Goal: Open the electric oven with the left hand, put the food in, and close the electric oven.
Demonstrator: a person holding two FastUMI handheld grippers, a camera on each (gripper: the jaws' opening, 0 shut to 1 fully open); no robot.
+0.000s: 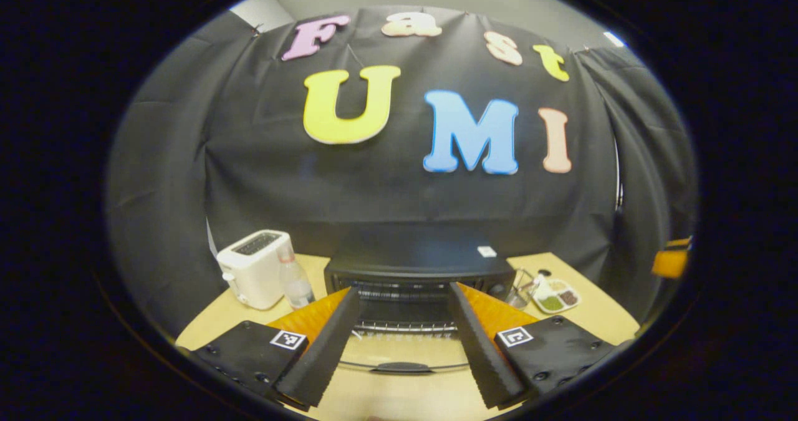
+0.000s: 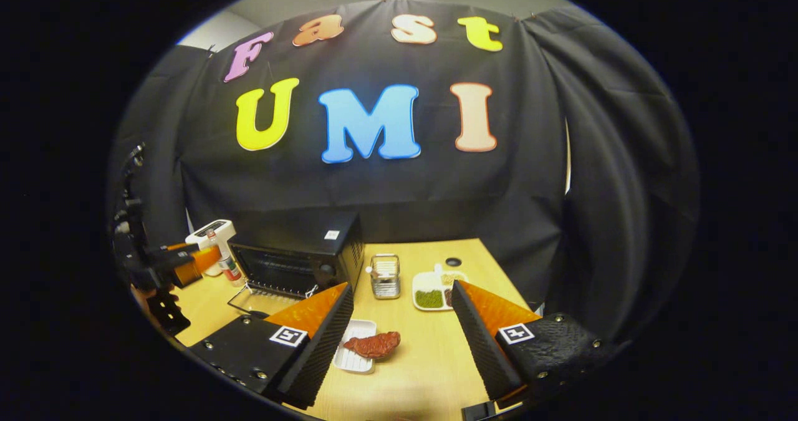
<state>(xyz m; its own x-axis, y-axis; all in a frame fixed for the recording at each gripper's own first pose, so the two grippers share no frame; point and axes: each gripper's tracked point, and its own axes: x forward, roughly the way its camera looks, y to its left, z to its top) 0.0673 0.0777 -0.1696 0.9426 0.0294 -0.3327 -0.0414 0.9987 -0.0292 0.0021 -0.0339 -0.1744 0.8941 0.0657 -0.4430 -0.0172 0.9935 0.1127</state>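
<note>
Two grippers in frame, both with jaws spread wide and holding nothing. Left gripper faces the electric oven head-on in the left gripper view; the oven door is dropped flat toward the camera, its dark handle at the near edge, wire racks visible inside the cavity. Left gripper's fingers sit either side of the open door, not touching it as far as I can tell. Left of the oven on the bench: white toaster with a clear bottle just beside it. Right of the oven: a glass holder and a divided dish of green and brown contents. In the right gripper view the right gripper hangs above the bench, with the food, a reddish-brown piece, lying across the right rim of a small white tray between the fingers and beyond their tips. Food is outside the oven, well apart from it. The left gripper shows at the far left edge of that view, orange and black, near the open door.
</note>
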